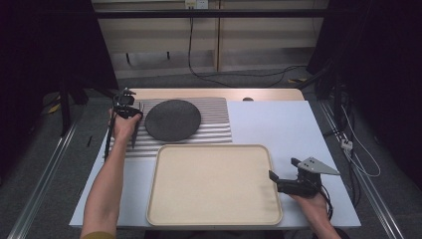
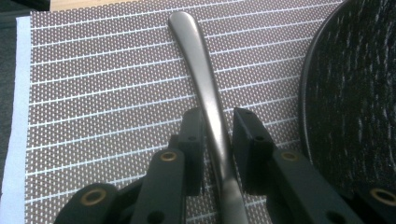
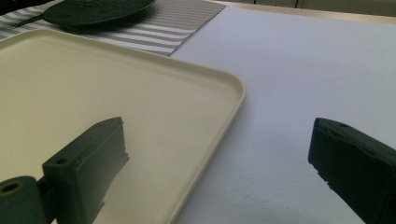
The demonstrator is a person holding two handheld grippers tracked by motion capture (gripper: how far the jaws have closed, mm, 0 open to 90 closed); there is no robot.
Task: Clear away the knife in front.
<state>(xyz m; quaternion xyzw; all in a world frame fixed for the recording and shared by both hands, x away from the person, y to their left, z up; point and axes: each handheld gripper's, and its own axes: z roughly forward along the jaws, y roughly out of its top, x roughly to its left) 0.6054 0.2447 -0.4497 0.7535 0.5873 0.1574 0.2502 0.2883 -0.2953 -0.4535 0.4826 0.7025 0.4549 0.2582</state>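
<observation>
Landmark: we take the tray (image 1: 214,185), at the near middle of the bench (image 1: 278,124).
Placemat (image 1: 214,122): behind the tray, toward its left.
Plate (image 1: 172,119): on the placemat.
Utensil handle (image 2: 205,93): on the placemat, left of the plate, between our left gripper (image 1: 127,110) jaws.
Right gripper (image 1: 273,178): at the tray's right edge.

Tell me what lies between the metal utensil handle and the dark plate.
Only bare striped placemat: in the left gripper view, a strip of it separates the metal utensil handle, flanked by the left gripper jaws, from the dark plate.
</observation>
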